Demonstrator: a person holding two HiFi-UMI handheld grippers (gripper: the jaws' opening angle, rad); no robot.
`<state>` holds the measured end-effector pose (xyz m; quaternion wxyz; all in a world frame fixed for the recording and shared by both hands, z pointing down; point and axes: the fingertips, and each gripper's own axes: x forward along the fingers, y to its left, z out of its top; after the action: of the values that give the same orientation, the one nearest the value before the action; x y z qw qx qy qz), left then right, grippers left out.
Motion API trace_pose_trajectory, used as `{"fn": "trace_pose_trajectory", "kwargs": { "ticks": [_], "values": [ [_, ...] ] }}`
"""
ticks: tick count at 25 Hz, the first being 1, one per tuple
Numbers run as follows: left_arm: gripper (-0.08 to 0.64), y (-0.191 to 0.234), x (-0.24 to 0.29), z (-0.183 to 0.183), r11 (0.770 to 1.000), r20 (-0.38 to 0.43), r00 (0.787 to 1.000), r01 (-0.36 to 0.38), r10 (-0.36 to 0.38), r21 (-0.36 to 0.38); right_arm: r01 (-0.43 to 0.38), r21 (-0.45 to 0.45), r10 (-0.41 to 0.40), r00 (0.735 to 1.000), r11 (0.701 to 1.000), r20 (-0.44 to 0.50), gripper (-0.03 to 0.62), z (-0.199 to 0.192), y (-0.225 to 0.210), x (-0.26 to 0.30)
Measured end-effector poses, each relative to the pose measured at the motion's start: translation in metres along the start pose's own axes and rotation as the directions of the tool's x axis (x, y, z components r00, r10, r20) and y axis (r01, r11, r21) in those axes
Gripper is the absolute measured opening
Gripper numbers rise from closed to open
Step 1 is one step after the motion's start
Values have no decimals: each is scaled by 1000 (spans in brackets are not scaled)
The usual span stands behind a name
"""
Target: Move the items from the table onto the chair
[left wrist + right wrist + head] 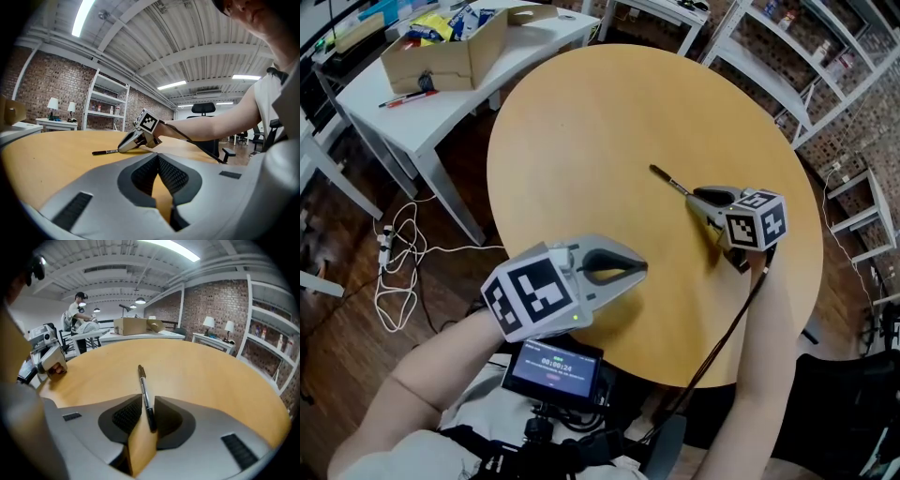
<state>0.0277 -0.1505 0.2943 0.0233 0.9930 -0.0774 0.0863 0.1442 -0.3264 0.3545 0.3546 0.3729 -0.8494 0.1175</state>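
- One item only on the counter point(581, 131): a slim black pen point(668, 180), lying flat right of centre, well in from the rim.
- Tilted nose-down over the pen's near end, the right hand-held gripper point(694, 197); released, jaws apart and astride the barrel, not yet pinching, with a strip of bare counter visible beside the pen in the right gripper view.
- Lined up along the pen, not across it: by the look of it, set for a pinch on the near end, with most of the barrel left poking out ahead of the tips.
- Held that low and steep probably to bring the tips down to the counter, as needed for so thin a thing lying flat.
- Over the near edge, well apart from the pen, the left hand-held gripper point(643, 268); clenched on nothing, tips together, roughly level.
- Likely parked there out of the way, with a single gripper enough for so light an item.
- Judged step: the grasp itself, with lift and carry to the chair yet to come.
- No view plainly showing that chair.
- Possible trouble: rolling or swivelling of the round barrel under an end-only pinch.
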Motion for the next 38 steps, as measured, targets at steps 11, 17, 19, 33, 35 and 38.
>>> {"fn": "trace_pose_trajectory", "kwargs": {
  "ticks": [11,17,19,33,35,38],
  "values": [
    [9,1,-1,-3,1000,0,1000,1,-1,0,62,-25,-61,998,998,24,44,0,10,-7],
    [9,-2,6,-3,1000,2,1000,11,-11,6,90,-5,-88,984,996,155,44,9,28,-45],
    [9,-9,17,-2,999,2,1000,31,-31,12,99,6,-98,975,995,202,44,8,38,-62],
    [9,-27,51,4,996,17,996,86,-86,12,275,106,-295,874,955,386,44,-33,79,-203],
    [9,-29,57,7,996,17,995,94,-94,14,318,133,-345,855,939,388,44,-45,77,-227],
    [9,-41,74,9,991,11,992,129,-129,16,382,189,-426,824,905,374,44,-72,75,-262]
  ]
}}
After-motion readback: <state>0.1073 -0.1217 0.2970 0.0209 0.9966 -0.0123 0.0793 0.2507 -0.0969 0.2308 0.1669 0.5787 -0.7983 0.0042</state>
